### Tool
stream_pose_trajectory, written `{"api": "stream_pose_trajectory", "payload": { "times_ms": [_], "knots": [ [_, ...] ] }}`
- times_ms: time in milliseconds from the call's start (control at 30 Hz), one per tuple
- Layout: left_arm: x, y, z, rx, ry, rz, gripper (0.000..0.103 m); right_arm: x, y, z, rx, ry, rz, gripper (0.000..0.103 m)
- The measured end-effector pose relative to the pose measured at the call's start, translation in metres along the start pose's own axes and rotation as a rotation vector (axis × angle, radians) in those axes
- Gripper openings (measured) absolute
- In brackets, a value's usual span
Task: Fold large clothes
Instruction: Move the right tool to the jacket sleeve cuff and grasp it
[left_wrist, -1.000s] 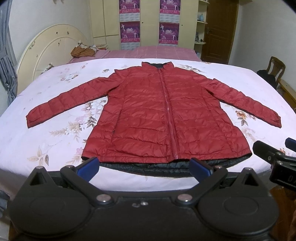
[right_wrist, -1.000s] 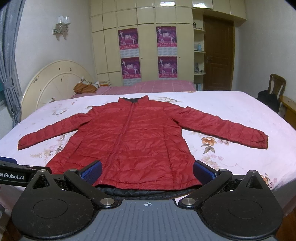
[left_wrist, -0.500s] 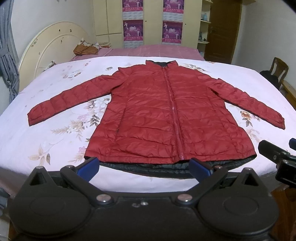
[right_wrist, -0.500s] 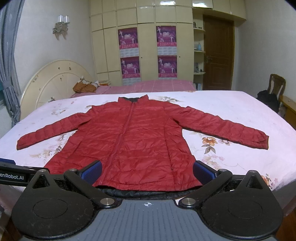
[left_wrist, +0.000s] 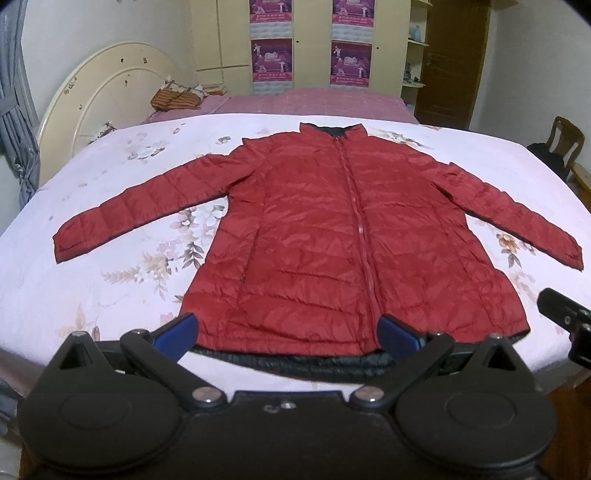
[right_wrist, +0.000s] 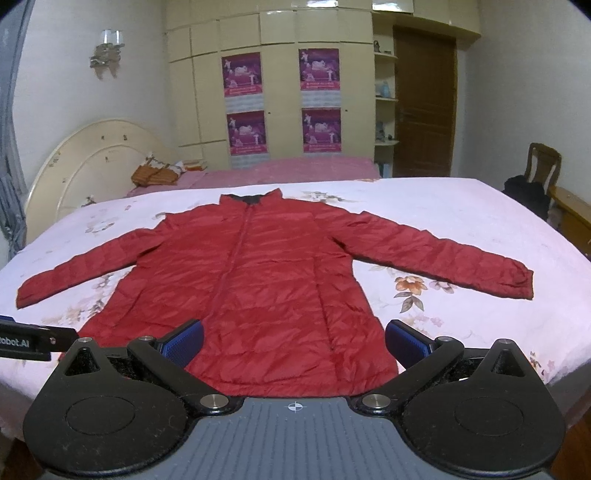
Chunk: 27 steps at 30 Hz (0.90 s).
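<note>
A bedroom: a bed (left_wrist: 92, 295) in a pale floral sheet fills both views, cupboards (right_wrist: 280, 92) with purple posters behind it. A red jacket (left_wrist: 332, 240) lies flat on the bed, zipped, sleeves spread, collar toward the far side. The left gripper (left_wrist: 288, 332) and right gripper (right_wrist: 295, 341) hover at the hem, jaws wide apart, holding nothing. A chair (right_wrist: 543, 162) stands at right.
</note>
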<state>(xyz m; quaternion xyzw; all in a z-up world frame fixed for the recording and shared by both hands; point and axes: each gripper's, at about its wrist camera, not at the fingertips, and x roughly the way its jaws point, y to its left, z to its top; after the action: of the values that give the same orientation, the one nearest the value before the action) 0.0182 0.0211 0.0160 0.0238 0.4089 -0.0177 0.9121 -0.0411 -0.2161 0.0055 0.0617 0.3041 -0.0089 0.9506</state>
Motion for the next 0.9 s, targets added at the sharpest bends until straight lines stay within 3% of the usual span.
{"api": "stream_pose_trajectory", "payload": {
  "times_ms": [400, 533, 733, 900],
  "knots": [
    [0.067, 0.015, 0.047, -0.009, 0.003, 0.014, 0.103, 0.056, -0.025, 0.023, 0.075, 0.000, -0.078, 0.103],
    [0.095, 0.021, 0.068, -0.008, -0.014, -0.015, 0.103, 0.079, -0.030, 0.036, 0.097, -0.003, -0.116, 0.103],
    [0.138, 0.023, 0.098, 0.068, -0.046, -0.020, 0.103, 0.115, -0.033, 0.056, 0.125, -0.002, -0.187, 0.103],
    [0.172, 0.028, 0.116, 0.094, -0.025, -0.055, 0.103, 0.140, -0.043, 0.071, 0.168, -0.007, -0.253, 0.103]
  ]
}}
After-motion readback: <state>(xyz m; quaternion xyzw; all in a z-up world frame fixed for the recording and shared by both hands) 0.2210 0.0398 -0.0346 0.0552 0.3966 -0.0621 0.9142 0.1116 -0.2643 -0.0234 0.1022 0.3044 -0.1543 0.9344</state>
